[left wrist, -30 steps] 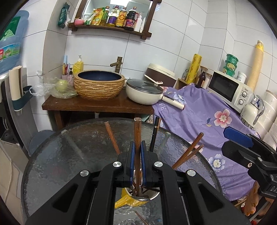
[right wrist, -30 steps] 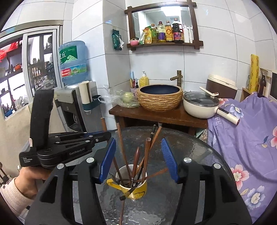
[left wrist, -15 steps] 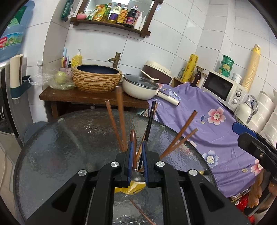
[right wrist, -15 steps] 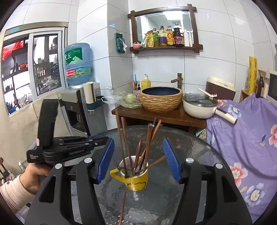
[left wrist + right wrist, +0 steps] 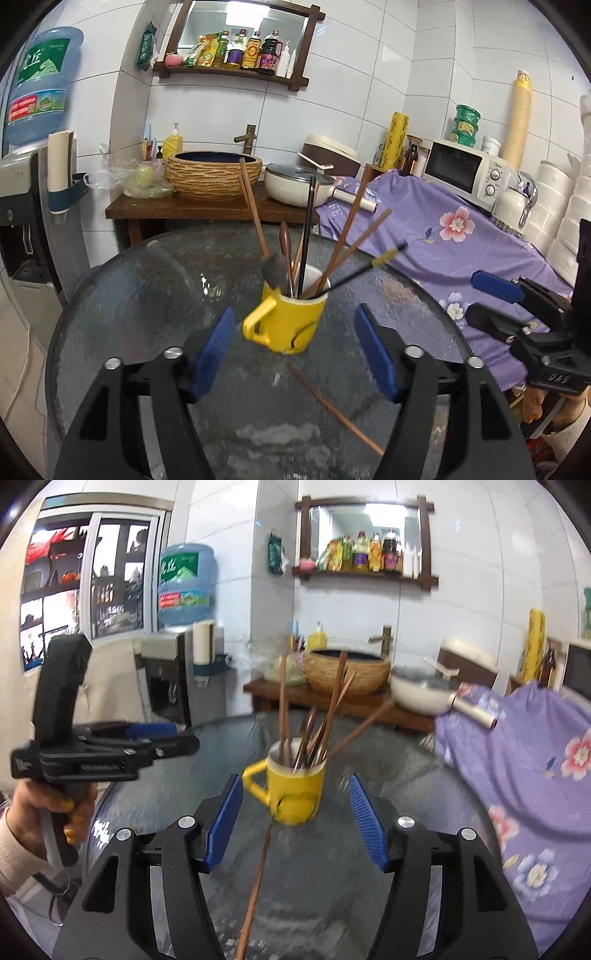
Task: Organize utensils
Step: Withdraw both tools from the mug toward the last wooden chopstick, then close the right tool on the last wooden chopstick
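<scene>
While the yellow mug [image 5: 286,319] stands at the centre of both views on the round glass table [image 5: 129,295], chopsticks [image 5: 352,221] and spoons lean upright inside it. The left gripper [image 5: 293,347], bottom centre of its view, has just been opening; its jaws stand wide, nothing between them. The right gripper [image 5: 295,819] holds its jaws wide and empty, short of the mug. One loose chopstick [image 5: 332,406] lies flat on the glass, lower centre.

Yellow mug [image 5: 291,317], purple flowered cloth [image 5: 436,236], blue-padded claws.
</scene>
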Tool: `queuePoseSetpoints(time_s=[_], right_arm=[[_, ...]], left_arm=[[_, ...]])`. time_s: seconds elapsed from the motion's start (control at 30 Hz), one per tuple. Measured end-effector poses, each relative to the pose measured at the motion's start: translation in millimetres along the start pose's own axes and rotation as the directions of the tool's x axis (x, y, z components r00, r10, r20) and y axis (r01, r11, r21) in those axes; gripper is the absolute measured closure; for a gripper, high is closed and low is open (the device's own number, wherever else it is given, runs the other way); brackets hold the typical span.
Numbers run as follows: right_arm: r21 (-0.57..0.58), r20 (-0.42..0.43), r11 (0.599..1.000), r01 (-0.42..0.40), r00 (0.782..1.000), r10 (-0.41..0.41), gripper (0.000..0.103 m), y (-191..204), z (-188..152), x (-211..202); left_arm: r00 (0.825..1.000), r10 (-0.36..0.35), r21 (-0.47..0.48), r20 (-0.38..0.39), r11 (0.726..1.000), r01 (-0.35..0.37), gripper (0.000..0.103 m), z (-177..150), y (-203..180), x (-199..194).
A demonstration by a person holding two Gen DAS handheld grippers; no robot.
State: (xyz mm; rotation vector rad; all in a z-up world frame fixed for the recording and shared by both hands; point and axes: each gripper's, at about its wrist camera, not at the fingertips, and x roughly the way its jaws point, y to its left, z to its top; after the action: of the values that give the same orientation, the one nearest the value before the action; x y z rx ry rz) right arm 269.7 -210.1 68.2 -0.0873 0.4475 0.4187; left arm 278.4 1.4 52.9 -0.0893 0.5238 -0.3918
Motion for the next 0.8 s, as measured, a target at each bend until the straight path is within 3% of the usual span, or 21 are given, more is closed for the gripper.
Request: queuePoseSetpoints(time_s=[0.2,0.37,0.53,0.8], right_arm=[[0.075,-0.115,0.997,0.001,0.993,0.008,0.043,4,-59,10],[0.103,-0.194,0.995,0.015,0.981,0.005,0.043,8,-97,14],[0.108,-0.225,0.994,0.016,0.974,0.009,0.043,18,-121,10],[0.102,-0.271,0.995,0.014,0.963,0.014,0.043,34,-145,13]], left_arm=[[0.996,0.085,0.035,-0.033,0.996,-0.084,0.012,-43,-7,-14],[0.986,0.137,0.001,-0.099,0.991,-0.137,0.010,-75,6,-20],[0.976,0.190,-0.003,-0.111,0.982,-0.191,0.008,-96,12,-28],[0.970,0.216,-0.008,-0.115,0.976,-0.218,0.007,-113,6,-32]])
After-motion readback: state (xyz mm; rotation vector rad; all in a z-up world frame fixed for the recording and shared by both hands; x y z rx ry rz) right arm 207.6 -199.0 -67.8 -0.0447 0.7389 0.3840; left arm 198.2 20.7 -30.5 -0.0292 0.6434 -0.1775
